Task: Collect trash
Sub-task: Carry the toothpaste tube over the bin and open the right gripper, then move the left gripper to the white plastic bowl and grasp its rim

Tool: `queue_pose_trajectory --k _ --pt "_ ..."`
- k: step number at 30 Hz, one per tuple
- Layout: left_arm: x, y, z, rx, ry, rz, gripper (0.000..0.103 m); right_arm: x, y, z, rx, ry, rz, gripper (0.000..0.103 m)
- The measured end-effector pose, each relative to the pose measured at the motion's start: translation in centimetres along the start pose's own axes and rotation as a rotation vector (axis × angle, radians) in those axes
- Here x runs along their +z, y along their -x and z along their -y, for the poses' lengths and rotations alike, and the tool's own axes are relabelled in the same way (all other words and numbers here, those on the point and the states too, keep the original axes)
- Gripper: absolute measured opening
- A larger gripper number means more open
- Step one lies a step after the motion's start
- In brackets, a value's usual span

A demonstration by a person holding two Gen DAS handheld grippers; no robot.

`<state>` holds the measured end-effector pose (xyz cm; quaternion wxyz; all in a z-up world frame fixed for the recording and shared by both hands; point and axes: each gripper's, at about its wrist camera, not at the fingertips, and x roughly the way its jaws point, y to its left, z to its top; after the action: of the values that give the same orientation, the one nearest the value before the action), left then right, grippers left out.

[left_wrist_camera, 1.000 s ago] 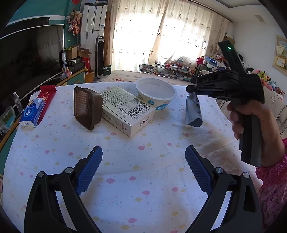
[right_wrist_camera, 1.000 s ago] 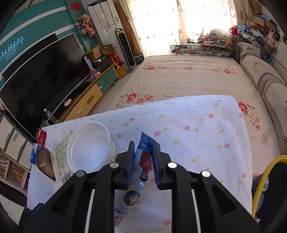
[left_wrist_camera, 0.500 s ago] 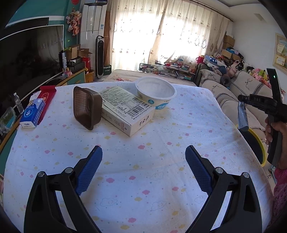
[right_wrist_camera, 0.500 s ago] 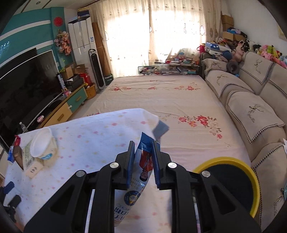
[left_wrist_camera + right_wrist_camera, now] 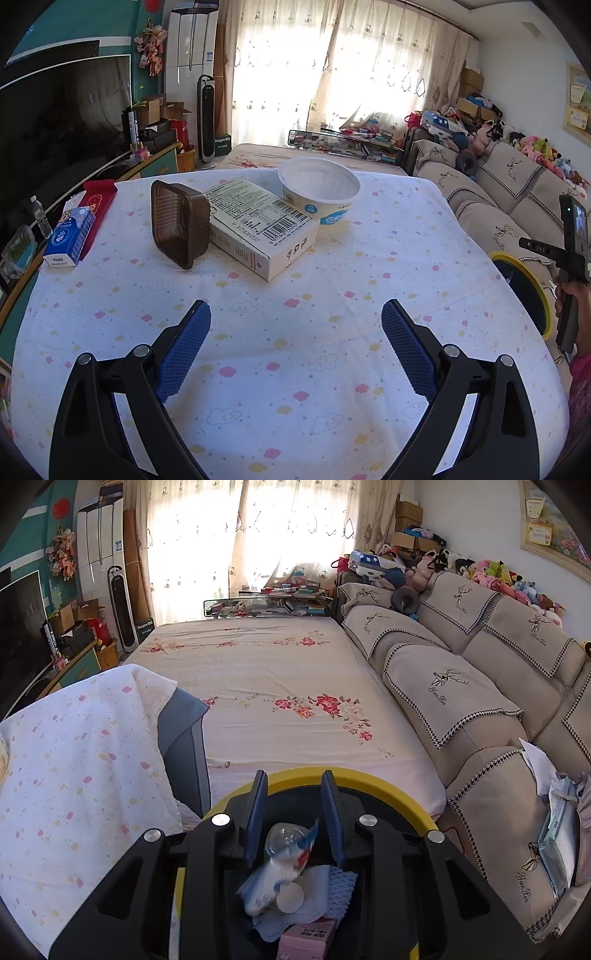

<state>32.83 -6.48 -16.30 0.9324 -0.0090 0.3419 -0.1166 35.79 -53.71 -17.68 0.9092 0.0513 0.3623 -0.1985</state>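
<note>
Bench (image 5: 295,369) far edge: cardboard box (image 5: 260,225), white bowl (image 5: 318,190), brown tray (image 5: 177,223) touching. Yellow-rimmed bin (image 5: 347,777) beside bench right edge. Right tongs (image 5: 293,812) parted over bin; blurred wrapper (image 5: 279,866) loose between fingers, above binned trash. Left tongs (image 5: 295,336) spread wide, holding nothing.

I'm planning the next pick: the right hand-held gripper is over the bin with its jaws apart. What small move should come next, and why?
Probably swing the right hand-held gripper back toward the table. Its jaws are apart and the blurred wrapper is already below them in the yellow-rimmed bin, while the brown tray, carton and white bowl are on the table.
</note>
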Motion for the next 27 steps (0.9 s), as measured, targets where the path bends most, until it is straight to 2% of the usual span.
queue_pose_trajectory --k 5,8,12,16,20,23,27 --pt "0.0 -0.1 0.1 0.006 -0.007 -0.002 0.092 1.8 4.2 -4.2 0.104 -0.001 0.058 0.030" --pt "0.1 -0.3 0.3 0.010 -0.003 -0.012 0.092 3.1 7.1 -7.5 0.206 -0.005 0.108 0.037" --pt "0.9 -0.6 1.3 0.028 -0.026 -0.033 0.092 3.6 9.6 -11.4 0.329 -0.018 0.149 0.037" --pt "3.4 -0.9 3.1 0.002 -0.067 -0.024 0.092 2.5 10.0 -13.6 0.323 0.032 0.174 0.037" --pt "6.7 -2.8 4.6 -0.020 -0.087 -0.001 0.091 2.5 9.6 -13.0 0.306 0.012 0.166 0.037" --pt "8.7 -5.0 5.4 -0.034 -0.096 -0.013 0.086 2.6 9.7 -12.2 0.292 -0.013 0.190 0.037" --pt "10.8 -8.2 6.5 -0.001 -0.139 -0.039 0.079 2.5 8.9 -11.4 0.300 -0.036 0.169 0.038"
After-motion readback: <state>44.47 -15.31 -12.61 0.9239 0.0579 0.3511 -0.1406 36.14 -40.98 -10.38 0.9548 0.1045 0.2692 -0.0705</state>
